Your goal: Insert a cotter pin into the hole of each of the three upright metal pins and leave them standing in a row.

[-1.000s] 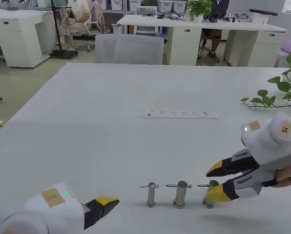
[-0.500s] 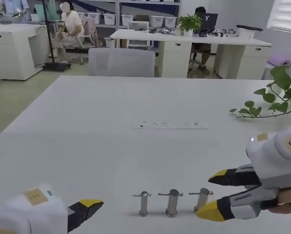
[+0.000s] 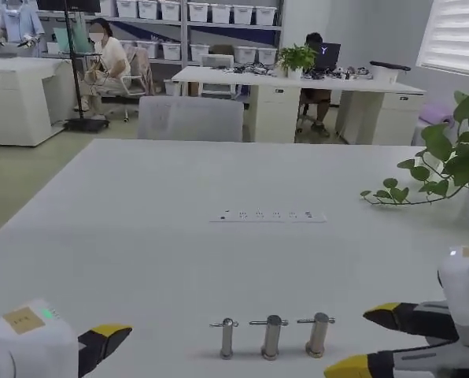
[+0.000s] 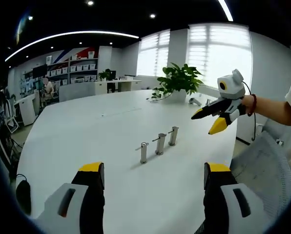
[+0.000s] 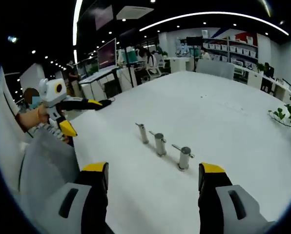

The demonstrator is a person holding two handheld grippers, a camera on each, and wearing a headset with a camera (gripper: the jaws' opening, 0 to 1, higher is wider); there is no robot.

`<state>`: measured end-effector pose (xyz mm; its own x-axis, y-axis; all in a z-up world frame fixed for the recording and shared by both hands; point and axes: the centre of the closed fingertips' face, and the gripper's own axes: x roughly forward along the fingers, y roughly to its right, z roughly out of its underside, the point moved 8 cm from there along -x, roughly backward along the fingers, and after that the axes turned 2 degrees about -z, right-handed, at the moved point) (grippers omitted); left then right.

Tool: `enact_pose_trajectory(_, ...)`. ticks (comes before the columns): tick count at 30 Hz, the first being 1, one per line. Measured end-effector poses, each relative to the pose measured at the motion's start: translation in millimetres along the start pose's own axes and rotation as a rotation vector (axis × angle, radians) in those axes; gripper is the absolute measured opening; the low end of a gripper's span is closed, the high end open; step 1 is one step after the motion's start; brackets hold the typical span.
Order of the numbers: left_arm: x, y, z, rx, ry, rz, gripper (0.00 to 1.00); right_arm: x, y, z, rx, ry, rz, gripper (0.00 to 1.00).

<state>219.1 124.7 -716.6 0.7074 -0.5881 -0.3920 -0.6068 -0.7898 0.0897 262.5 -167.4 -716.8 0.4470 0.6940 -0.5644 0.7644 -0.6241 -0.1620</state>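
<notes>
1. Nearest the person, the left claw is hovering low at the near left. Its jaws are spread wide and are gripping nothing.
2. The right claw is hovering at the near right, its yellow-tipped jaws also spread and empty, pointing left toward the work.
3. Just beyond and between the two claws, three metal pins are standing upright in a row on the tabletop: the left pin, the middle pin and the right pin. The row is sitting closer to the right claw. The right pin is near that claw's tips but clearly apart from them, and the left claw is well apart from the left pin.
4. A cotter pin is showing crosswise through the head of each upright: one at the left, one in the middle, one at the right, each poking out to the left.
5. Judging from this, the inserting is looking finished. The step in hand is leaving the row alone, so the next move is calling for the claws to pull clear without brushing the right pin, which seems likely to topple easily.
6. Farther off, a power strip is lying flat mid-tabletop, and a plant is trailing in from the far right.
</notes>
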Motion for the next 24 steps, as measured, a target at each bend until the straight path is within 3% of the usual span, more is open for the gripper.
enact_pose_trajectory(8,-13.2,7.5,0.6,0.007,-0.008,-0.049,0.90,-15.7,-12.6,12.5,0.036,0.058,0.063,0.79)
enact_pose_trajectory(13,-18.4,10.9,1.2,0.010,-0.014,-0.070,0.93,-23.5,-19.9,20.4,0.041,0.066,0.086,0.84)
enact_pose_trajectory(18,-23.3,13.2,2.2,-0.004,-0.005,-0.090,0.95,-30.8,-23.8,21.3,0.048,0.092,0.076,0.86)
enact_pose_trajectory(24,-25.6,15.8,3.3,-0.011,-0.005,-0.107,0.99,-32.9,-24.6,26.1,0.008,0.063,0.073,0.94)
